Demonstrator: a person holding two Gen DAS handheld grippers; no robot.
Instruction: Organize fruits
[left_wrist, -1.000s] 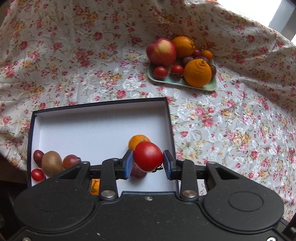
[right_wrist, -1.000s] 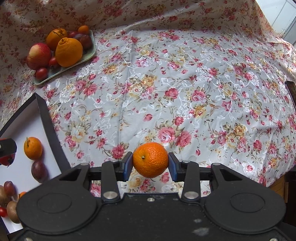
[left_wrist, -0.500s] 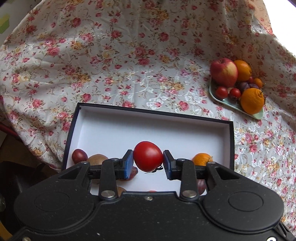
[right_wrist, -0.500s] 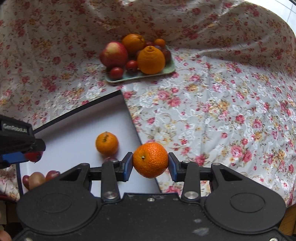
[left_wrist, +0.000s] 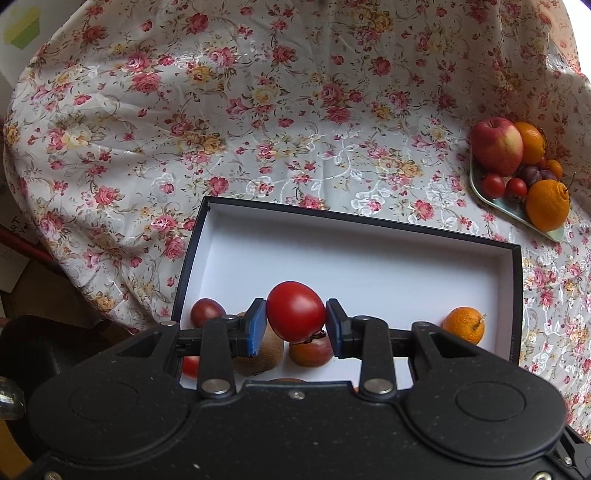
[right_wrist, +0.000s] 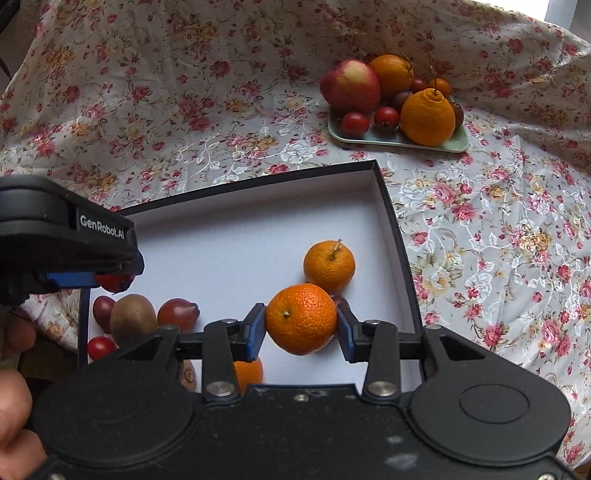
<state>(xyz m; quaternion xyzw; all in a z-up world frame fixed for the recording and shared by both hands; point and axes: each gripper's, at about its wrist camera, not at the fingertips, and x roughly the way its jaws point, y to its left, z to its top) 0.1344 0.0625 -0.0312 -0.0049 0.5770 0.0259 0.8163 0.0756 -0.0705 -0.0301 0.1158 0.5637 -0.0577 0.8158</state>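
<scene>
Surface: floral tablecloth (left_wrist: 258, 122) with red and yellow roses draped over the whole bench, pretty wrinkly.
Landmark: black box (right_wrist: 391, 221) with a white inside, lying open on the cloth. Everything below is relative to it.
Left gripper (left_wrist: 295, 325): fingers clamped on a red tomato (left_wrist: 295, 315), held above the box's near-left corner.
Right gripper (right_wrist: 301, 326): fingers closed tight on a mandarin (right_wrist: 301, 323), hanging over the right half of the box, close to the near edge.
Already in the box, left end: a kiwi (right_wrist: 133, 317), a dark plum (right_wrist: 102, 308), a reddish-brown fruit (right_wrist: 177, 314) and a cherry tomato (right_wrist: 99, 347), all bunched together.
Already in the box, right end: a second mandarin with a stem (right_wrist: 328, 264), lying just behind the held one.
Near edge of box: another bit of orange fruit (right_wrist: 247, 373) peeking out under the right gripper, can't tell much more.
Beyond the box, far right: pale green tray (right_wrist: 373, 136) piled with an apple (right_wrist: 349, 86), an orange (right_wrist: 391, 74), a knobby-topped orange (right_wrist: 426, 118), small tomatoes and dark plums.
Bottom left of the right wrist view: a person's hand (right_wrist: 14, 398).
</scene>
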